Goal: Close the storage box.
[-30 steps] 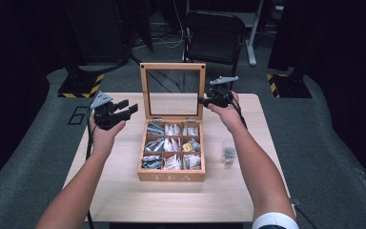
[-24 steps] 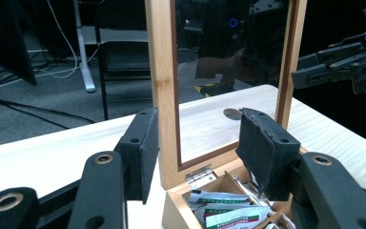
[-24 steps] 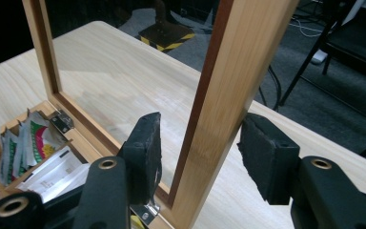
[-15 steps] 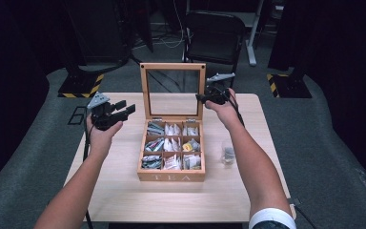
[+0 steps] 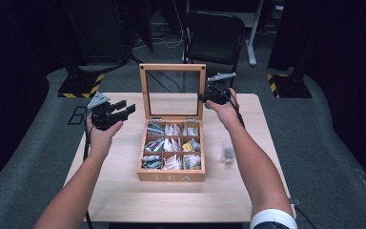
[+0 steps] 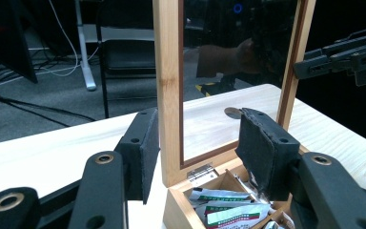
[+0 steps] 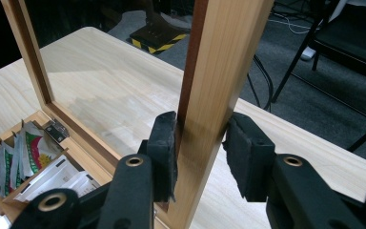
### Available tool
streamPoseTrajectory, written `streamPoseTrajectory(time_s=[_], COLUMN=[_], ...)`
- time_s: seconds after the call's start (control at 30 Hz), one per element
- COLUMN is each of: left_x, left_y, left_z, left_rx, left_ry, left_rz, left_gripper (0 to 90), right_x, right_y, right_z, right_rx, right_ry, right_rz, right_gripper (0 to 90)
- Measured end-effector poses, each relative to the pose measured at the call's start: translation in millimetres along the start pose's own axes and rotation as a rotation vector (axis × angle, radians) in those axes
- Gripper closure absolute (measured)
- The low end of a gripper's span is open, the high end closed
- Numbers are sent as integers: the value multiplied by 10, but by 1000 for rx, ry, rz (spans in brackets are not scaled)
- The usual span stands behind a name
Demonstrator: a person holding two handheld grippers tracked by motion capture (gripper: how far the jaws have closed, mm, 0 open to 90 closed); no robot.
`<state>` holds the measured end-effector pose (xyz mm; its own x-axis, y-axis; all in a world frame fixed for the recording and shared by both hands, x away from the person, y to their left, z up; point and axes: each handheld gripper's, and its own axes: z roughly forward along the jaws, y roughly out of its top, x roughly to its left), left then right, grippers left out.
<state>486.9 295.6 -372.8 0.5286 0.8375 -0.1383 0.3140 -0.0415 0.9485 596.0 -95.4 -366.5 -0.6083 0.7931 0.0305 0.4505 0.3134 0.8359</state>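
1. A wooden tea box (image 5: 171,150) is sitting in the middle of the light wooden surface (image 5: 124,191), with its glass-paned lid (image 5: 172,90) standing upright at the box's far edge.
2. Tea bags (image 5: 171,145) are lying in the box's compartments, and the letters TEA are showing on its near wall.
3. The right gripper (image 5: 208,97) is reaching to the lid's right frame post; in the right gripper view its fingers (image 7: 164,152) are sitting on either side of that post (image 7: 219,95), one pad touching the inner face and the other just apart from the outer face, so the fingers are spread rather than clamped.
4. The left gripper (image 5: 119,112) is hovering to the left of the box, apart from it, with its fingers spread wide and holding nothing; in the left gripper view the pads (image 6: 145,152) are framing the lid's left post (image 6: 167,86) farther off.
5. A small clear cup (image 5: 228,152) is standing on the surface just to the right of the box.
6. A black chair (image 5: 214,36) is standing on the floor beyond the box.
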Motion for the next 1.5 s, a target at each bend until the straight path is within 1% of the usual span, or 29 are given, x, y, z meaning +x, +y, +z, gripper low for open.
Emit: streamPoseTrajectory(time_s=[0.1,0.17,0.23,0.33,0.43,0.5,0.53,0.6,0.63,0.73,0.8,0.93,1.0,1.1,1.13,1.27,1.3,1.37,1.43,1.5], left_x=[1,-1,-3,-8,-13,-21,-25,-26,-33,-45,-61,-85,-93,-108,-109,-113,-110,-105,-104,-97], left_y=[-2,-2,-1,4,3,2,2,3,6,15,30,63,70,69,68,70,72,73,71,70], left_z=[8,14,15,24,31,49,58,65,86,101,114,134,145,156,159,162,160,159,161,163], left_rx=[0,0,-1,-9,-6,-7,-9,-9,-4,-2,-6,-10,-9,-5,-3,-3,2,5,1,3], left_ry=[0,1,1,2,2,3,4,4,2,-1,-3,-9,-11,-13,-13,-10,-12,-12,-10,-8], left_rz=[-2,-2,-3,-2,-3,-3,-4,-4,-6,-6,0,4,5,7,9,6,10,15,6,9], left_gripper=[490,491,491,492,494,496,500,503,507,509,510,511,511,511,511,511,512,513,513,514], right_x=[6,24,25,42,62,90,98,104,118,137,169,193,229,250,273,312,317,316,319,316], right_y=[-2,-4,-16,-47,-71,-75,-75,-81,-91,-100,-106,-110,-112,-111,-107,-100,-101,-102,-104,-105], right_z=[-16,-29,-40,-67,-90,-112,-118,-124,-136,-145,-157,-170,-188,-196,-200,-211,-214,-220,-224,-228], right_rx=[-1,2,-7,-22,-38,-33,-35,-37,-44,-49,-49,-51,-42,-41,-39,-30,-30,-31,-29,-28], right_ry=[-3,-4,-2,3,5,-2,-7,-8,-11,-17,-30,-44,-58,-64,-72,-98,-100,-101,-98,-95], right_rz=[-6,4,1,14,18,24,20,27,43,49,55,55,54,51,59,46,52,44,45,43], right_gripper=[652,651,653,655,655,654,653,651,647,643,643,642,642,631,631,641,642,646,648,647])
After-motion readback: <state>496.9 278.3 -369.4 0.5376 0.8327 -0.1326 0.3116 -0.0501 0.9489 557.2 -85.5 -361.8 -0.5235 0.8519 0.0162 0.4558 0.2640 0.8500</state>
